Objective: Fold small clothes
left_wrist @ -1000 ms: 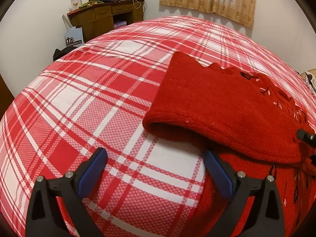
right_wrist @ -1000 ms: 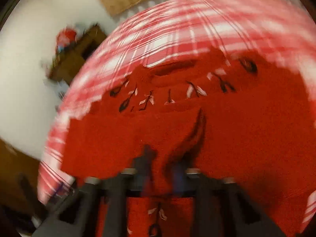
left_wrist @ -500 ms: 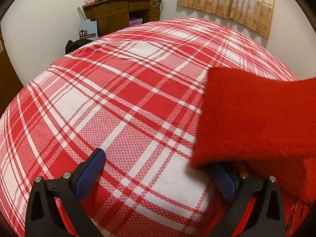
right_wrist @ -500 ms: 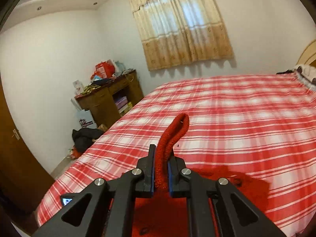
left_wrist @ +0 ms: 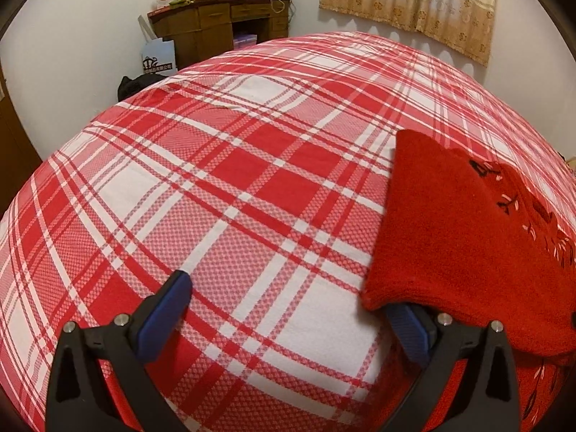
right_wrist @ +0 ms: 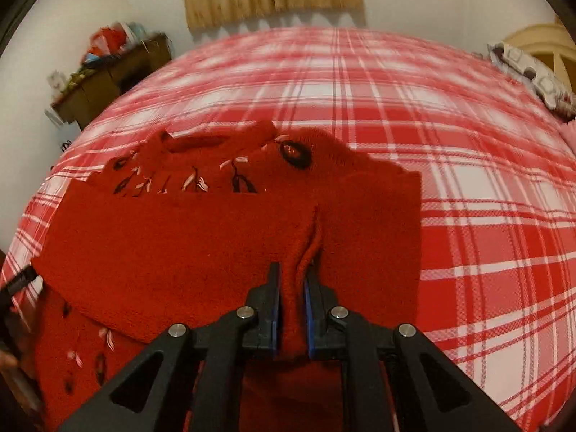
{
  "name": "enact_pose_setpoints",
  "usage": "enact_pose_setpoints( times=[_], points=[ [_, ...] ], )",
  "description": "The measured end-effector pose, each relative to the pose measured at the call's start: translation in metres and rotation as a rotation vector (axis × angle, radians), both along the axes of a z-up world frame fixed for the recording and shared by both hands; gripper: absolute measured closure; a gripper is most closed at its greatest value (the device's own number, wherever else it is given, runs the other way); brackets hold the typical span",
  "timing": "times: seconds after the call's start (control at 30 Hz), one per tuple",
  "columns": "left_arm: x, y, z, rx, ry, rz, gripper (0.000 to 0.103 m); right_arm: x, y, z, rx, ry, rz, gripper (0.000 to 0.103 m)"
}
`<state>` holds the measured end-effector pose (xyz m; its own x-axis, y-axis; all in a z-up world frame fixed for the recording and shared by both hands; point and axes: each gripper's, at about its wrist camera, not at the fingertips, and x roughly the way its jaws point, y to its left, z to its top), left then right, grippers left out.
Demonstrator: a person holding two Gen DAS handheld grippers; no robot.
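Fold in progress on the red-and-white plaid bedspread (right_wrist: pixel 468 165): right gripper (right_wrist: pixel 292 288) pinches a ridge of the red knitted embroidered sweater (right_wrist: pixel 201 237) – the clamp carries that layer over the body – while left gripper (left_wrist: pixel 288 309) waits spread wide, its right finger under the hem.

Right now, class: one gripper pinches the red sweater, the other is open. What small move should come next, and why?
Probably lower the right gripper a little and release. It is shut on a fold of the red sweater, whose folded-over part already lies across the body on the plaid bed. The left gripper is open, with sweater draped over one finger.
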<state>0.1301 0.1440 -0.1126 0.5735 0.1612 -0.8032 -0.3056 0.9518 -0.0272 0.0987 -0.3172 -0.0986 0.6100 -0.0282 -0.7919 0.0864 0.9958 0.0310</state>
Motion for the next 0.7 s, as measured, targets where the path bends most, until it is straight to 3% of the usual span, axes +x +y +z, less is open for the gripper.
enact_pose_setpoints(
  times=[0.1,0.23,0.33,0.4,0.43,0.47,0.53,0.57,0.6,0.63,0.7],
  points=[
    [-0.003,-0.004,0.002,0.004,0.005,-0.054,0.0,-0.014,-0.009,0.002,0.034,-0.001,0.006,0.092],
    [-0.018,-0.01,0.011,0.095,-0.015,-0.108,0.0,-0.023,-0.019,0.009,0.089,0.006,0.005,0.086],
    [-0.034,-0.007,0.018,0.138,-0.029,-0.136,0.0,-0.031,-0.027,0.024,0.166,-0.037,-0.006,0.084],
    [-0.042,-0.003,0.025,0.125,-0.05,-0.149,0.0,-0.023,-0.025,0.031,0.161,-0.064,-0.023,0.066],
    [-0.044,-0.001,0.029,0.117,-0.06,-0.148,0.0,-0.02,-0.023,0.034,0.143,-0.078,-0.033,0.046],
    [-0.046,0.0,0.035,0.102,-0.076,-0.145,0.0,-0.016,-0.02,0.036,0.126,-0.089,-0.032,0.036],
    [-0.047,-0.002,0.046,0.078,-0.107,-0.152,0.0,-0.004,-0.009,0.031,0.086,-0.071,-0.002,0.036],
    [-0.046,-0.004,0.05,0.075,-0.122,-0.16,0.0,0.005,-0.002,0.022,0.045,-0.03,0.003,0.043],
    [-0.045,-0.009,0.057,0.083,-0.143,-0.17,0.0,0.01,0.0,0.016,0.023,0.0,0.003,0.055],
    [-0.044,-0.012,0.06,0.093,-0.153,-0.176,0.0,0.019,0.005,0.002,0.01,0.067,0.013,0.086],
    [-0.04,-0.02,0.065,0.114,-0.163,-0.193,0.0,0.019,0.008,0.0,-0.006,0.037,0.022,0.089]
  ],
)
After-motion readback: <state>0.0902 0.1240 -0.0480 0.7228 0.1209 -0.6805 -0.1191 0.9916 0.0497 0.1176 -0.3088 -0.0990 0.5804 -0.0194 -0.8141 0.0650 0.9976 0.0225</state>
